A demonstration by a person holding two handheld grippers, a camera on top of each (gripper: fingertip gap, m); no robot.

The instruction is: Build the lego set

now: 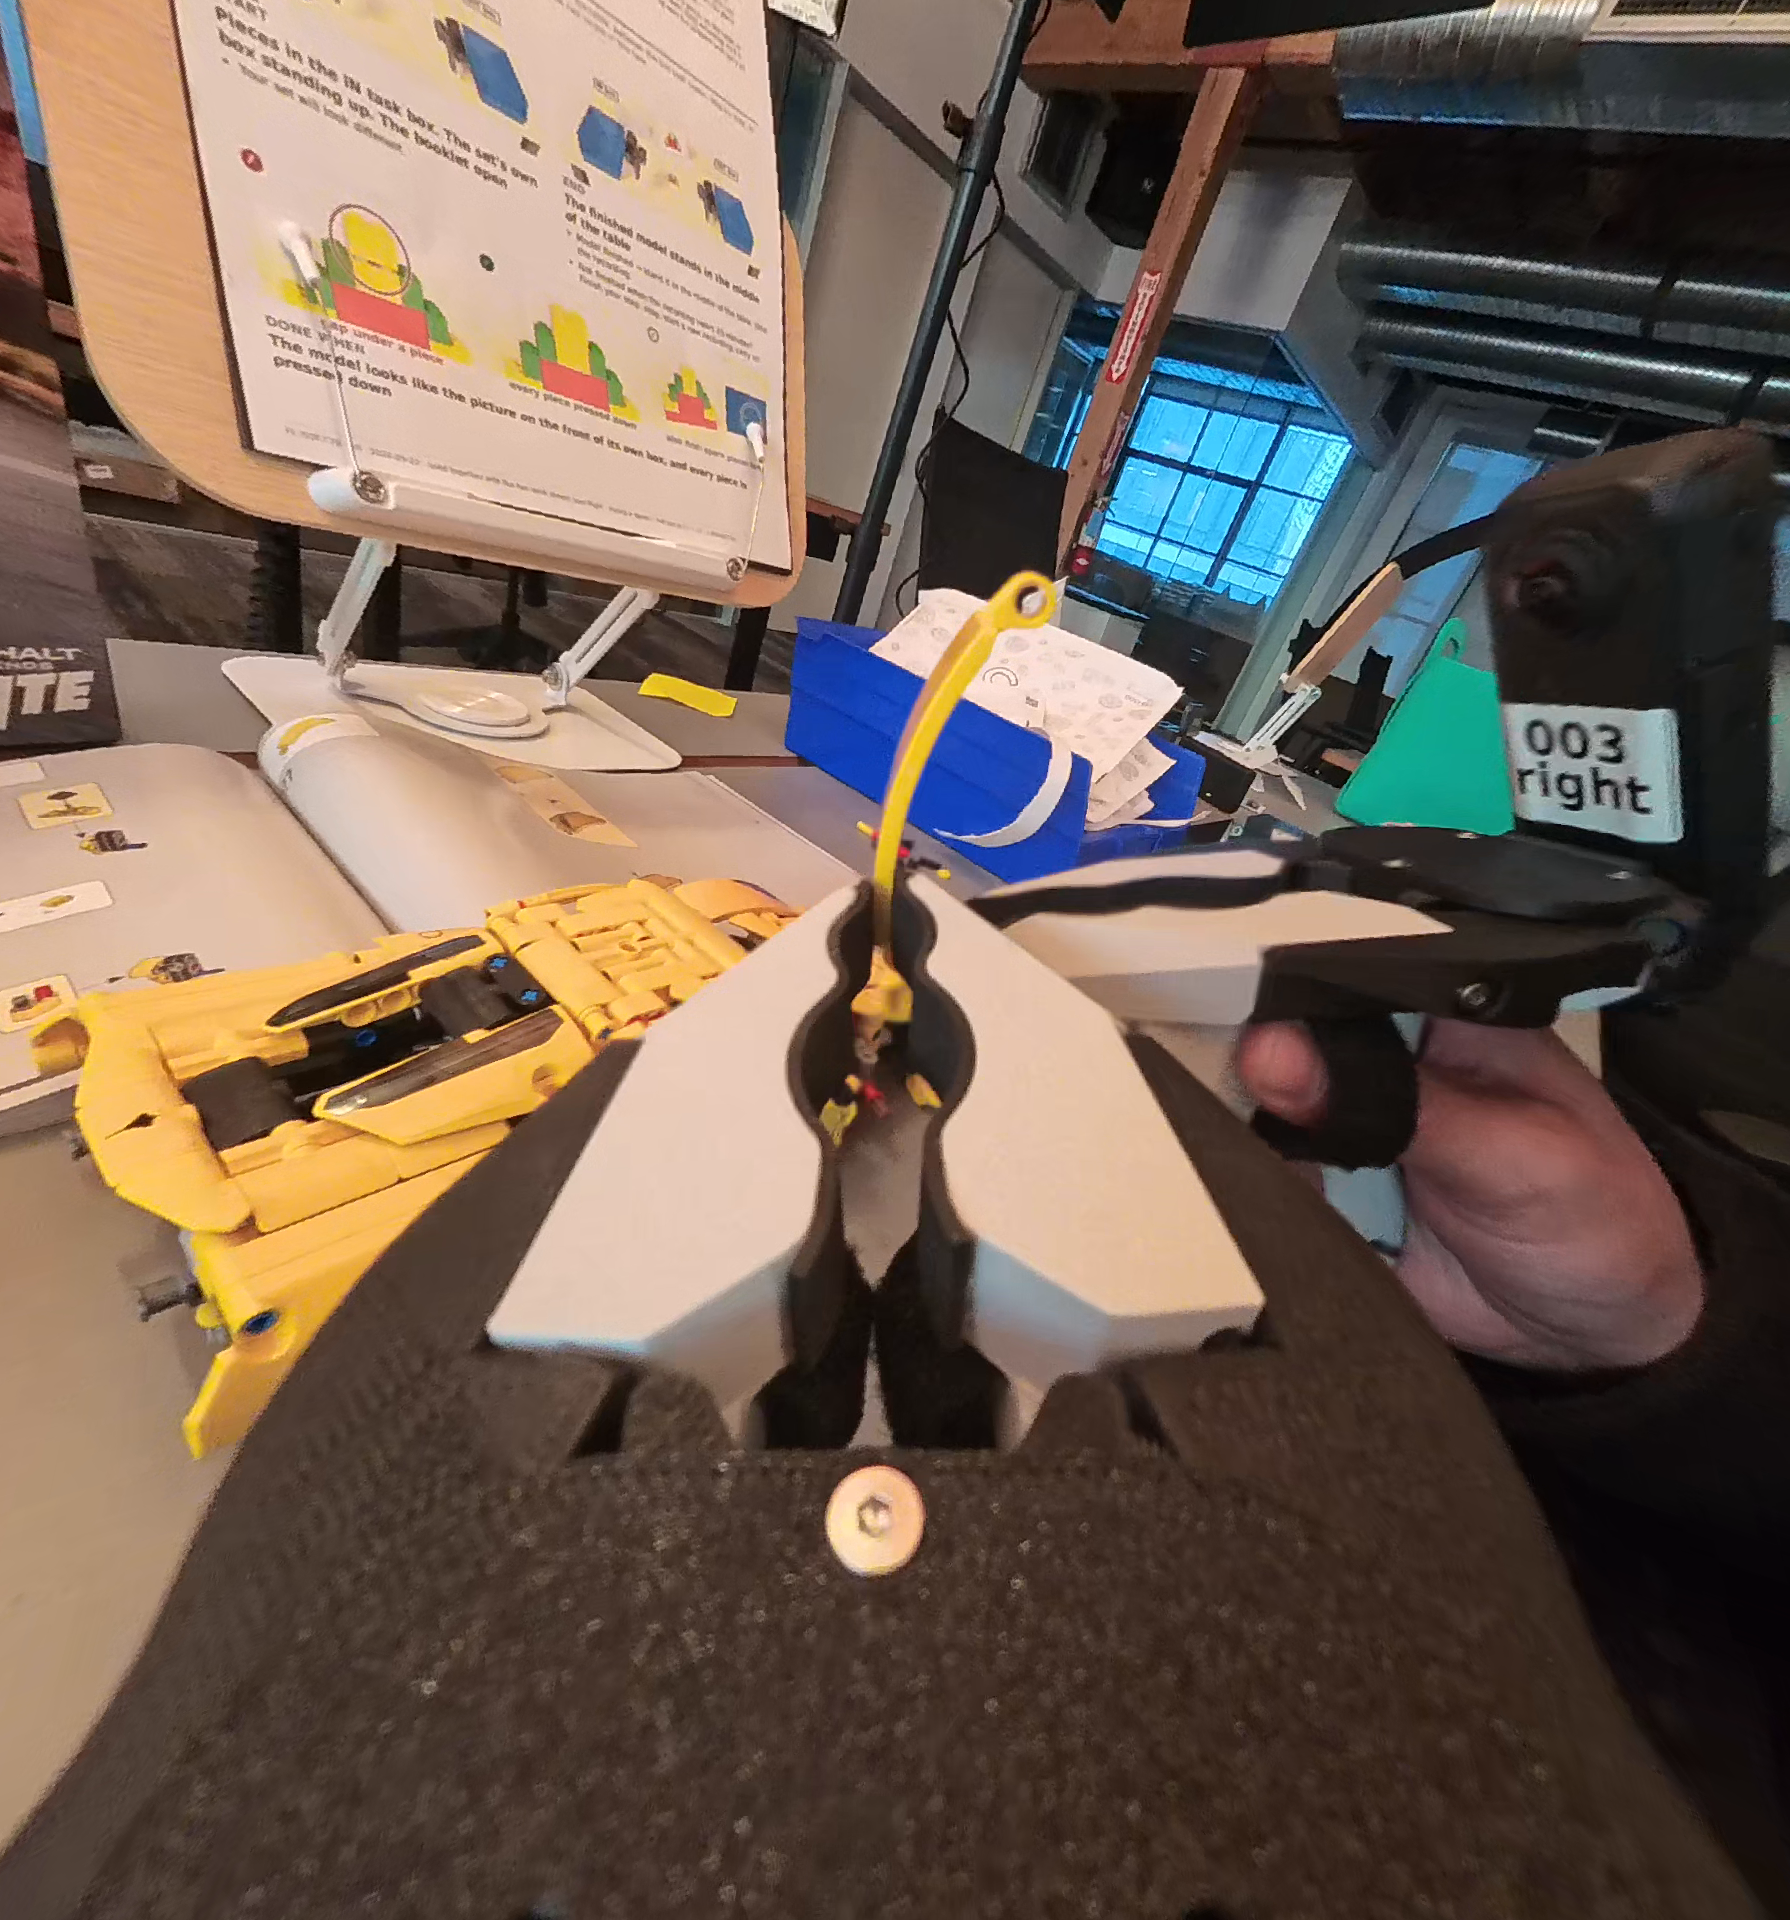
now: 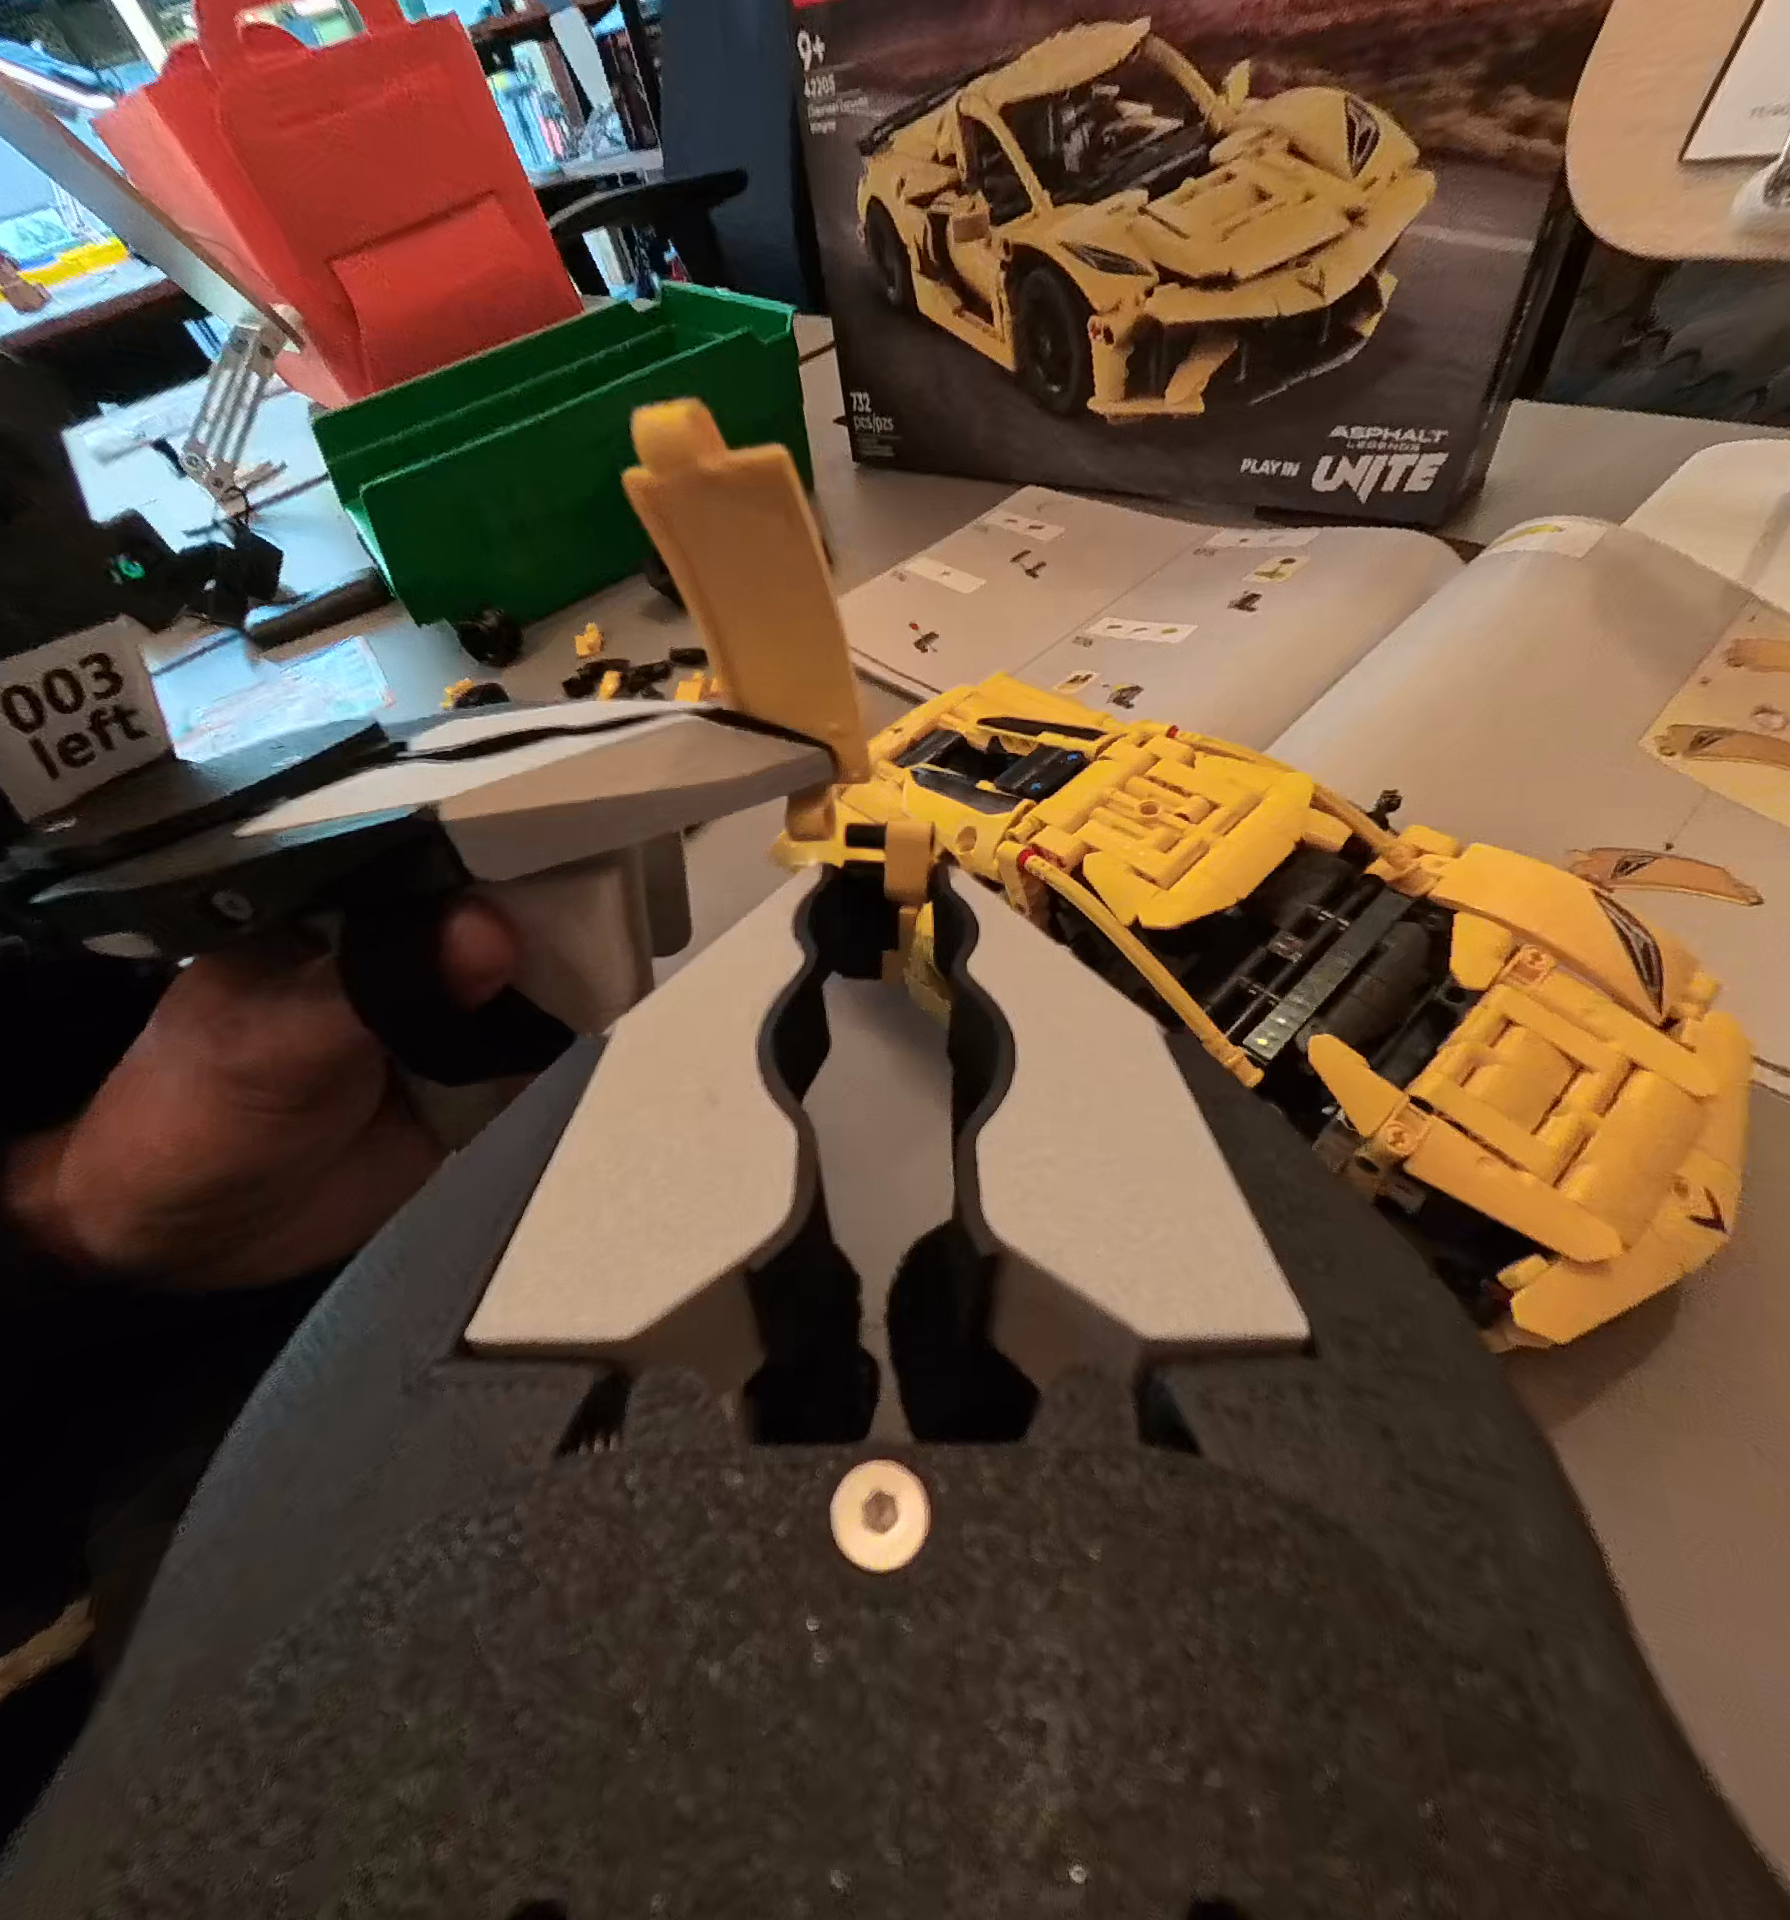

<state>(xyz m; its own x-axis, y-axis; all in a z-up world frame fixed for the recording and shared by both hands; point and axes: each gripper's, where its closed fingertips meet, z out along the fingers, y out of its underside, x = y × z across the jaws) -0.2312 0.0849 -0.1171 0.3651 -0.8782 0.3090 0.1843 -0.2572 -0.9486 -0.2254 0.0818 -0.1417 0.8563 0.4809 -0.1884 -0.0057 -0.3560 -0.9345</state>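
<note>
On the grey table, a half-built yellow plastic brick car (image 2: 1286, 935) lies across the open pages of a pale instruction booklet (image 2: 1234, 644), its body a mesh of smooth curved panels, ribbed beams and black inner parts. Behind it stands the dark cardboard set box (image 2: 1161, 260) printed with the finished car. A green plastic bin (image 2: 558, 457) sits to one side with a red paper bag (image 2: 351, 208) behind it, and small black and yellow loose pieces (image 2: 631, 675) are scattered in front of the bin. In the left wrist view a blue plastic bin (image 1: 964, 758) holds crumpled white printed paper, and a wooden board stand (image 1: 143, 312) props up a laminated sheet.

Both tools have rough, grainy black bodies and smooth grey wedge fingers with wavy black inner edges. The left gripper (image 1: 886, 904) is pinched tight on a long, thin, curved yellow panel piece (image 2: 756, 592), which stands upright above its tips. The right gripper (image 2: 886, 883) is narrowed around a small black-and-yellow connector cluster (image 2: 891, 894) at the panel's lower end; whether it truly presses on it I cannot tell. The two tips meet just beside the car's near edge, slightly above the booklet. A hand (image 2: 247, 1101) wraps each black handle.
</note>
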